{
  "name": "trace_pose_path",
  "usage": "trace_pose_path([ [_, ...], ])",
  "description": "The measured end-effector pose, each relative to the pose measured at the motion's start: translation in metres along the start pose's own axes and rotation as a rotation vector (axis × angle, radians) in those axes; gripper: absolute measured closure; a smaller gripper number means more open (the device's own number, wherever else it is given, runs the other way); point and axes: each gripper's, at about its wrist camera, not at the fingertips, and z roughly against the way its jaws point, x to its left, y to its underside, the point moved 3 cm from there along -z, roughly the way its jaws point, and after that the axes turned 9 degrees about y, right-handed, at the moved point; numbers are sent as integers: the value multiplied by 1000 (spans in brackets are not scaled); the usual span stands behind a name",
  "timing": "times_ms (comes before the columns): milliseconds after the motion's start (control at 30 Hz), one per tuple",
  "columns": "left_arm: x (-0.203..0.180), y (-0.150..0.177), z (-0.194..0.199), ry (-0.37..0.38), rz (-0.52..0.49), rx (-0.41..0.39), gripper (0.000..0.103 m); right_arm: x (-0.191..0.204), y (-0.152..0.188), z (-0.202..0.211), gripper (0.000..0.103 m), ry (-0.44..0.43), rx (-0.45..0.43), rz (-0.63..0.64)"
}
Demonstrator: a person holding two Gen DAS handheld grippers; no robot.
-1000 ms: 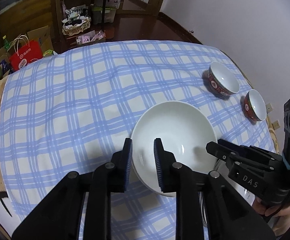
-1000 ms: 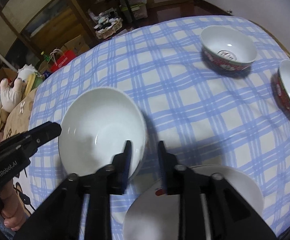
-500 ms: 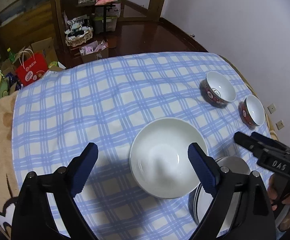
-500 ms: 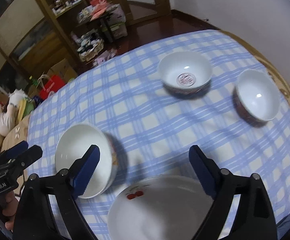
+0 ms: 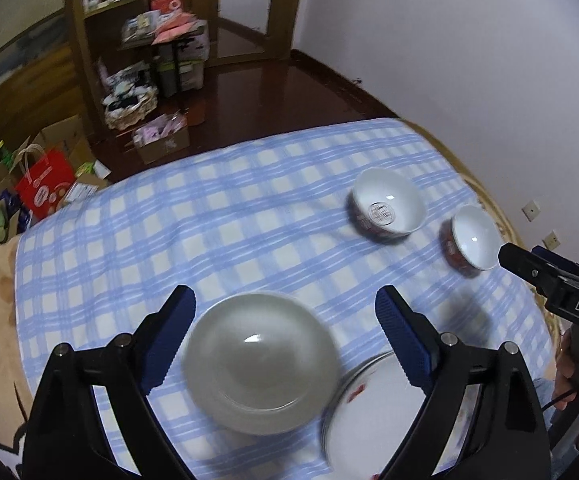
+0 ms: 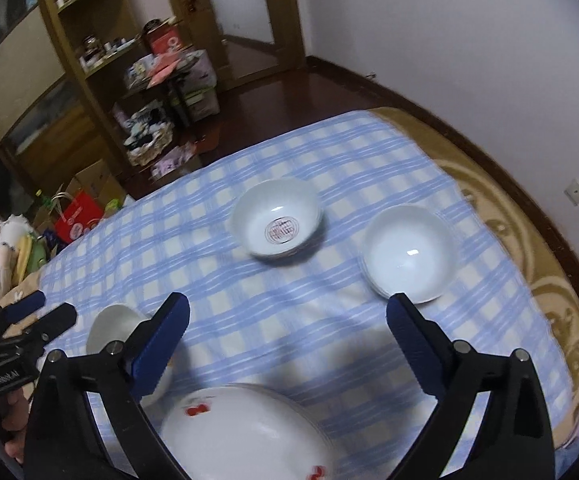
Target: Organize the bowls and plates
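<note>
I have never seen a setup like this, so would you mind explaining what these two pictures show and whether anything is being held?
A person holds a hand-held two-finger gripper in each hand, and each carries a fisheye camera looking along its fingers. One picture looks past the left gripper, the other past the right gripper. Below lies a blue checked tablecloth with a large white bowl, a plate with red marks and two small red-sided bowls. The left gripper is open; the right's jaws are opening. Neither holds anything.
</note>
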Motion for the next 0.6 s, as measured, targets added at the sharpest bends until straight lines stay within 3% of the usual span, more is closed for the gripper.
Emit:
trace_pose_path([
  [133,-32,-18,-3,8,-53,-12,13,-36,-12,10,0,68,-48,-21],
  [333,-72,-36,-14,16,-92,-40,13,-81,-29,14,0,95,-76,-69],
  [433,-94,-43,-20,18,-128,-77,13,-97,-32,14,0,84,-73,-84],
  [600,-128,-51,-47,71,-177,-50,13,-122,-31,5,0,57,-76,-130],
])
